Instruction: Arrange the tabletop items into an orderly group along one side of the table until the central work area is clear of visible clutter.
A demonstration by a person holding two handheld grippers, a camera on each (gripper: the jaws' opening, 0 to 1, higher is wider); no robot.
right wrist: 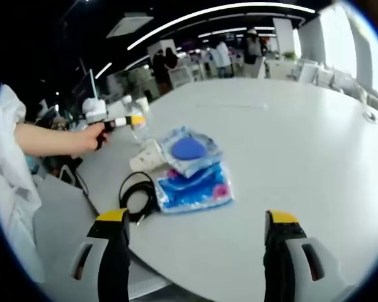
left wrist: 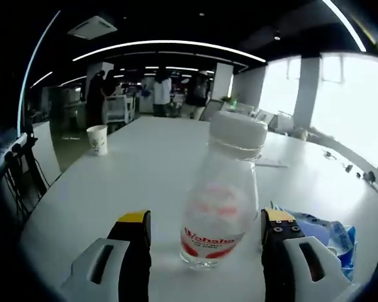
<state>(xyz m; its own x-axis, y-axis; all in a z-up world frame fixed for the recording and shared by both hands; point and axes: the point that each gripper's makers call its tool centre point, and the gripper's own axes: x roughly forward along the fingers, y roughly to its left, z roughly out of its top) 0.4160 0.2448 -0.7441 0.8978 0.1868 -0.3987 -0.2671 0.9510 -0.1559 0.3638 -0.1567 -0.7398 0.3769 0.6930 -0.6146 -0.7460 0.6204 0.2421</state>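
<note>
You are holding your left gripper [left wrist: 205, 234] spread around the water bottle [left wrist: 222, 195], which is standing upright on the tabletop [left wrist: 151, 163] between the jaws, neither jaw visibly touching it. Its long axis is running vertical, so closing should take it. Your right gripper [right wrist: 195, 234] is hanging spread and empty, well apart from the blue packets [right wrist: 192, 176] and black cable [right wrist: 138, 196].
</note>
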